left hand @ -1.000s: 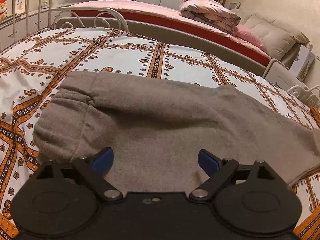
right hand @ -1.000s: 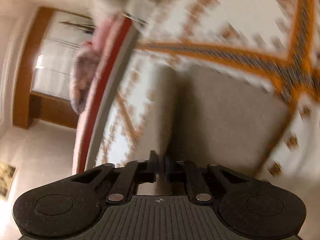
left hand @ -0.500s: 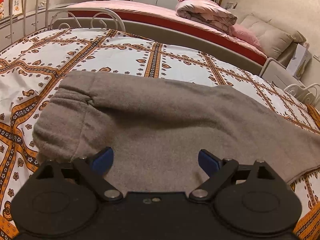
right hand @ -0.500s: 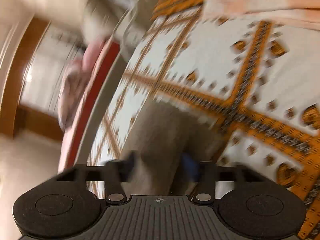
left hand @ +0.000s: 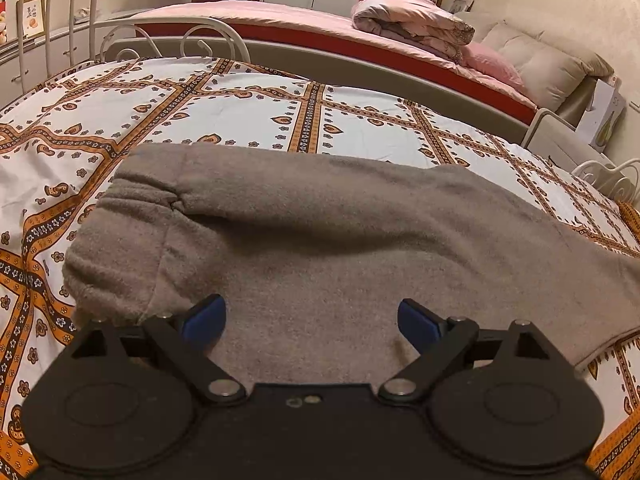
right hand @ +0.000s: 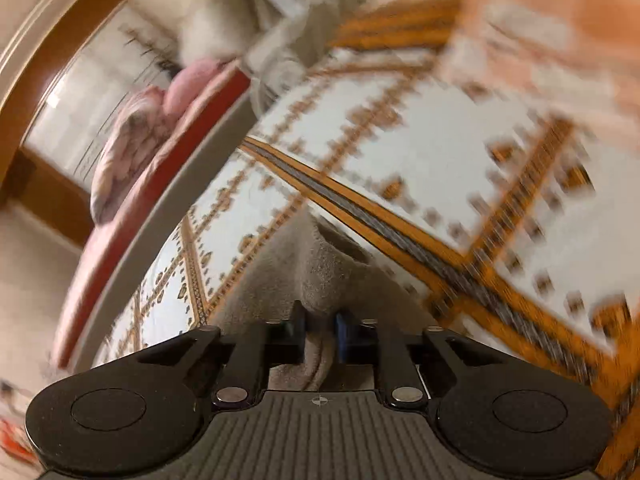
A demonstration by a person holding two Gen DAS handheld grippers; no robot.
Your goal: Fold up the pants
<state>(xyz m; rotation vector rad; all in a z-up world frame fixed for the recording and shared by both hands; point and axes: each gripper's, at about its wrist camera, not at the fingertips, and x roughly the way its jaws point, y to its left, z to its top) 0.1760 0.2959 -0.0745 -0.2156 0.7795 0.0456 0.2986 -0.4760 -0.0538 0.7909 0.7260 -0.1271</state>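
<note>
The grey fleece pants (left hand: pixel 328 240) lie flat on the patterned bedspread (left hand: pixel 224 108), their long axis running left to right across the bed — the gathered waistband (left hand: pixel 120 232) at the left, the legs trailing off past the right edge of the left wrist view. Beyond their far edge there is a broad stretch of bare spread up to the white iron bed rail (left hand: pixel 176 40); to the left the spread runs free as well. Behind the rail stands a second bed (left hand: pixel 320 28) with a rolled pink quilt (left hand: pixel 408 20) and pillows at its right end.

The left gripper (left hand: pixel 312 320) hangs tilted downward over the near part of the pants, its blue pads (left hand: pixel 204 318) spread wide, nothing pinched between them.

The right gripper (right hand: pixel 320 332) is rolled hard onto its side — the room tilts steeply in its view and the picture is smeared. Its jaws are closing, nearly together, with a fold of the grey fabric (right hand: pixel 316 276) bunched between the pads; the cloth rises from the spread to the claw. Past it, open spread reaches to the grey frame of the far bed (right hand: pixel 176 208).
</note>
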